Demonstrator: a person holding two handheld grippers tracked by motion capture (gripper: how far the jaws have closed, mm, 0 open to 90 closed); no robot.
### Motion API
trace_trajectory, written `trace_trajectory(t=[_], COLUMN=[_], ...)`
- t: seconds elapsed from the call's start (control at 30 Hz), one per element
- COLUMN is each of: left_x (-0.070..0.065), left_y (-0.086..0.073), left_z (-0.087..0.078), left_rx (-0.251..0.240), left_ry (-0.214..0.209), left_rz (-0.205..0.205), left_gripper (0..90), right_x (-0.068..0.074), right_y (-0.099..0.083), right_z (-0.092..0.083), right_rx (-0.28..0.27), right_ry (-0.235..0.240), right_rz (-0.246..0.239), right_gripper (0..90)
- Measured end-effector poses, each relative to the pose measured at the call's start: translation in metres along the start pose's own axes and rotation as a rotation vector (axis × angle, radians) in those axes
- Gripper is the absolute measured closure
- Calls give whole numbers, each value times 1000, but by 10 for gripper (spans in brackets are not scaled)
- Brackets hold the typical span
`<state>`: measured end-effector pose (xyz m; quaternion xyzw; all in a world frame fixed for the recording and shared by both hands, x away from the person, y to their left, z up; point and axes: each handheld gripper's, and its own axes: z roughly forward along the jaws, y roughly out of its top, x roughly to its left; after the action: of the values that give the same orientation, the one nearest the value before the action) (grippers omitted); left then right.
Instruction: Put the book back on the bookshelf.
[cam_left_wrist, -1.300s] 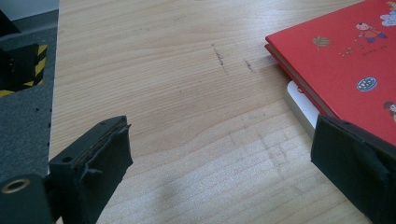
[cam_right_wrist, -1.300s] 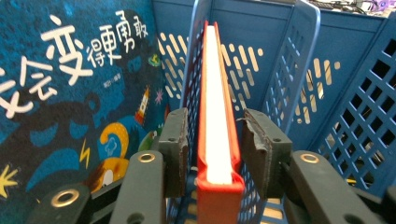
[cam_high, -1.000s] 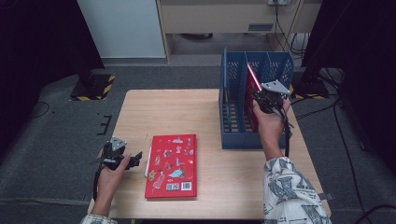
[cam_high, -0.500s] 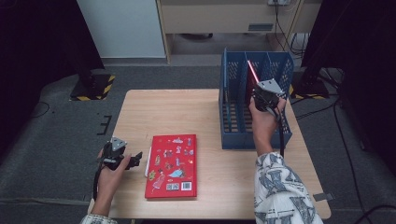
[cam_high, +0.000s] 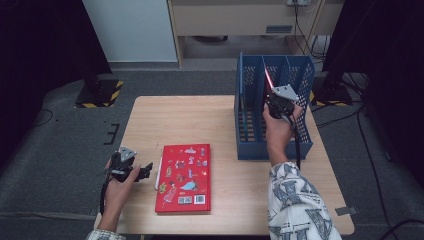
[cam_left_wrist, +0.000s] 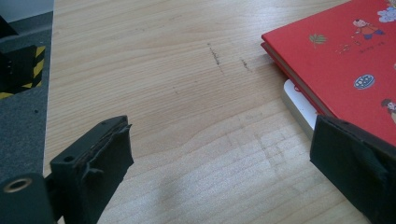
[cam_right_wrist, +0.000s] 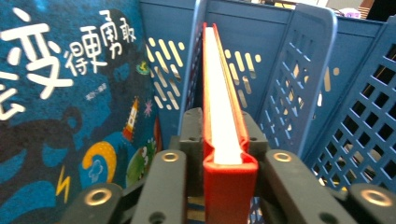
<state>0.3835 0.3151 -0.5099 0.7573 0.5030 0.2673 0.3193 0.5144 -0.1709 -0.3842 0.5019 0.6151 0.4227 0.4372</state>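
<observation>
My right gripper (cam_high: 276, 102) reaches into the blue file rack (cam_high: 300, 145) at the table's right. Its jaws hold a thin red book (cam_high: 268, 80) by the spine, upright in a middle slot. In the right gripper view the pads (cam_right_wrist: 189, 135) press both covers of the red book (cam_right_wrist: 223, 116); the jaws have just been opening a little with the book still between them. A blue picture book (cam_right_wrist: 70, 93) stands in the slot to its left. My left gripper (cam_high: 145, 171) rests open at the near left, beside a red picture book (cam_high: 183, 177) lying flat.
A white slab (cam_left_wrist: 296, 105) pokes out from under the flat red book (cam_left_wrist: 345, 60). The rack's blue dividers (cam_right_wrist: 308, 70) close in on both sides of the held book. Bare wood (cam_left_wrist: 187, 93) lies between my left gripper (cam_left_wrist: 229, 158) jaws.
My right hand has edged slightly left with the red book inside the rack. The left hand and the flat red book have stayed put.
</observation>
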Motion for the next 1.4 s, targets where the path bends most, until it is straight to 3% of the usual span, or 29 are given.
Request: trace_trajectory(t=[0.23, 0.4, 0.53, 0.67, 0.93, 1.13, 1.4], left_x=[1, 0, -1, 0, 0, 1, -1], left_y=[0, 0, 0, 0, 0, 0, 0], left_z=[-1, 0, -1, -1, -1, -1, -1], left_rx=[-2, 2, 2, 4, 0, -1, -4], left_ry=[2, 2, 3, 7, 5, 3, -4], left_rz=[-7, -3, 0, -1, -2, -4, -1], left_gripper=[45, 45, 45, 45, 45, 45, 43], right_x=[0, -2, -5, -10, -9, -8, -11], right_y=[2, -7, -14, -16, -14, -14, -19], right_z=[-7, -18, -25, -29, -30, -32, -44], right_rx=[1, 14, 19, 20, 24, 21, 24], right_ry=[29, 86, 103, 109, 116, 133, 214], right_rz=[13, 14, 13, 14, 14, 31, 62], right_gripper=[582, 523, 585, 702, 728, 603, 457])
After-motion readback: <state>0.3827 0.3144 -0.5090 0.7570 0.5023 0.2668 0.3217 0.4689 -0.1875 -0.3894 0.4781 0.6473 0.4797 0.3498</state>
